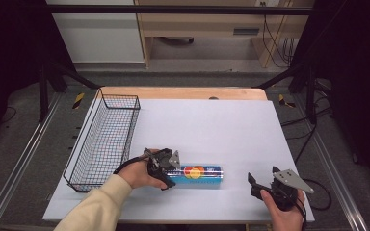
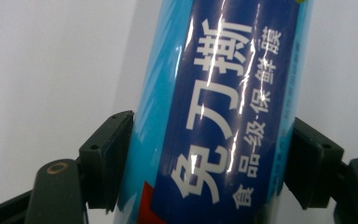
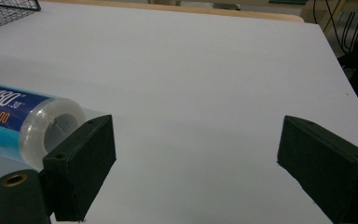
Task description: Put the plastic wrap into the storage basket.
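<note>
We see the blue cling-film roll (image 1: 197, 174) lying on its side on the desk (image 1: 212, 125), w/ left claw (image 2: 209, 163) clamped on its end; right claw (image 3: 196, 172) gapes wide, holding nothing, just beside the roll's other end

Left tongs (image 1: 169, 169): black body, grey three-cornered plate on top, black cable looping back past the wrist. Left forearm is wearing a pale cream long sleeve (image 1: 96, 204), cuff sitting at the wrist. Right tongs (image 1: 261, 185): same black build, a larger grey three-cornered plate with small holes, black cable trailing off the near edge. In the gripper views the jaws are showing as matte black blocks with flat rectangular pads (image 3: 81, 165), small screw holes at the pad corners, and a brass-coloured ring (image 2: 57, 168) set into each black arm link.
</note>
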Tool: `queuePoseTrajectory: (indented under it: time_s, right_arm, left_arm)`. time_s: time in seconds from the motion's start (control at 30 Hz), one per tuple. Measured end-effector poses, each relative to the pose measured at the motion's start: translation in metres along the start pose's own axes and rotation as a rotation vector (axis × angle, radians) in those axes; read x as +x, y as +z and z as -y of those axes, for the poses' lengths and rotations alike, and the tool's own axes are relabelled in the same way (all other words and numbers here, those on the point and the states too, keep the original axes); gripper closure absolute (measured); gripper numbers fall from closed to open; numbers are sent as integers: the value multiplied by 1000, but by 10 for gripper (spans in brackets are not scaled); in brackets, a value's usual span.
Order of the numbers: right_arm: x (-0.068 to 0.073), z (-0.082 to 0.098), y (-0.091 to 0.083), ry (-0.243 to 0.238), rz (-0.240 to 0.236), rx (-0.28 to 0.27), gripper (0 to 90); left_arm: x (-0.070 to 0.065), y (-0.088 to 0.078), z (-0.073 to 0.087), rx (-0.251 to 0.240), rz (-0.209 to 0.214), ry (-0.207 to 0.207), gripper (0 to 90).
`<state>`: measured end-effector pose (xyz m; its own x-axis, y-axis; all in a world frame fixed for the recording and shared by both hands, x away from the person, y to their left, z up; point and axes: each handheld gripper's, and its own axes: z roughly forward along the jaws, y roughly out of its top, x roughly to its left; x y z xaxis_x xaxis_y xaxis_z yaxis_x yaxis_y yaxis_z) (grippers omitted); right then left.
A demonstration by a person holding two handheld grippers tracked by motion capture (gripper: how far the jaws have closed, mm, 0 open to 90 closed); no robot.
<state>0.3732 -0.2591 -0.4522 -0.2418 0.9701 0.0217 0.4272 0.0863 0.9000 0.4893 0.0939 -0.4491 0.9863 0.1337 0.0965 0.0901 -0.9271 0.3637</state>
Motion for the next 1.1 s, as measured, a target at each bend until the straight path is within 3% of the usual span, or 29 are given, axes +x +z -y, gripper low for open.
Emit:
queuePoseTrajectory:
  time_s: [0.17, 1.1]
  right_arm:
    - [0, 0, 0, 4, -4, 0, 115]
    - [0, 0, 0, 3, -6, -2, 120]
  left_arm:
    - [0, 1, -1, 11, -3, 22, 261]
    - [0, 0, -3, 33, -1, 46, 275]
